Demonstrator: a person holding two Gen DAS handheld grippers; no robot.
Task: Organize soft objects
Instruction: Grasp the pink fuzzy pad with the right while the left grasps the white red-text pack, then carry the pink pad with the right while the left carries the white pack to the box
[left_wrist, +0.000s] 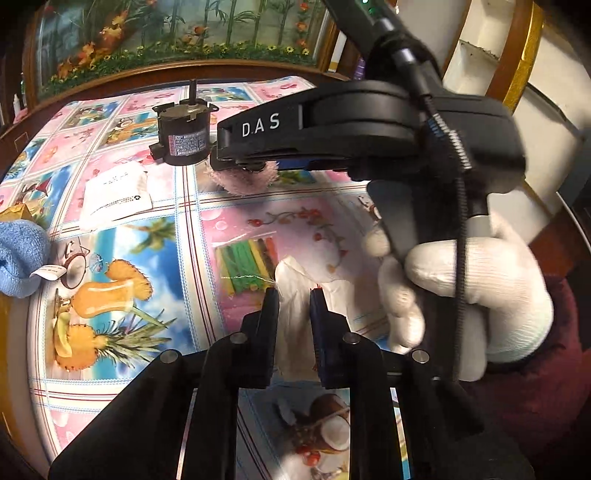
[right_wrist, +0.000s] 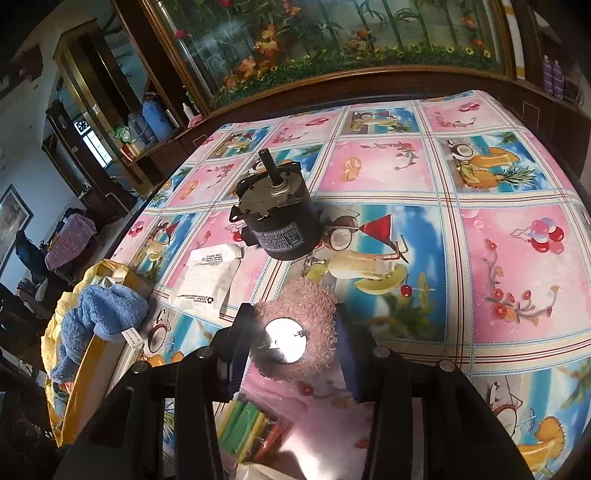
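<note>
One blue towel (right_wrist: 99, 310) in yellow box (right_wrist: 79, 384)

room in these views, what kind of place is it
Probably a lived-in home, likely a living or dining room: a table under a fruit-print cloth, a large framed aquarium-like panel behind it, and wooden glass-door cabinets.

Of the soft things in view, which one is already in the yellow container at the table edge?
The blue towel, draped over the yellow container. The pink fuzzy puff is held in the right claw above the table.

A table (right_wrist: 480, 177) in a fruit-print cloth carries a motor (right_wrist: 280, 225), white packet (right_wrist: 210, 280), stick bag (left_wrist: 247, 266) and tissue (left_wrist: 295, 295).
</note>
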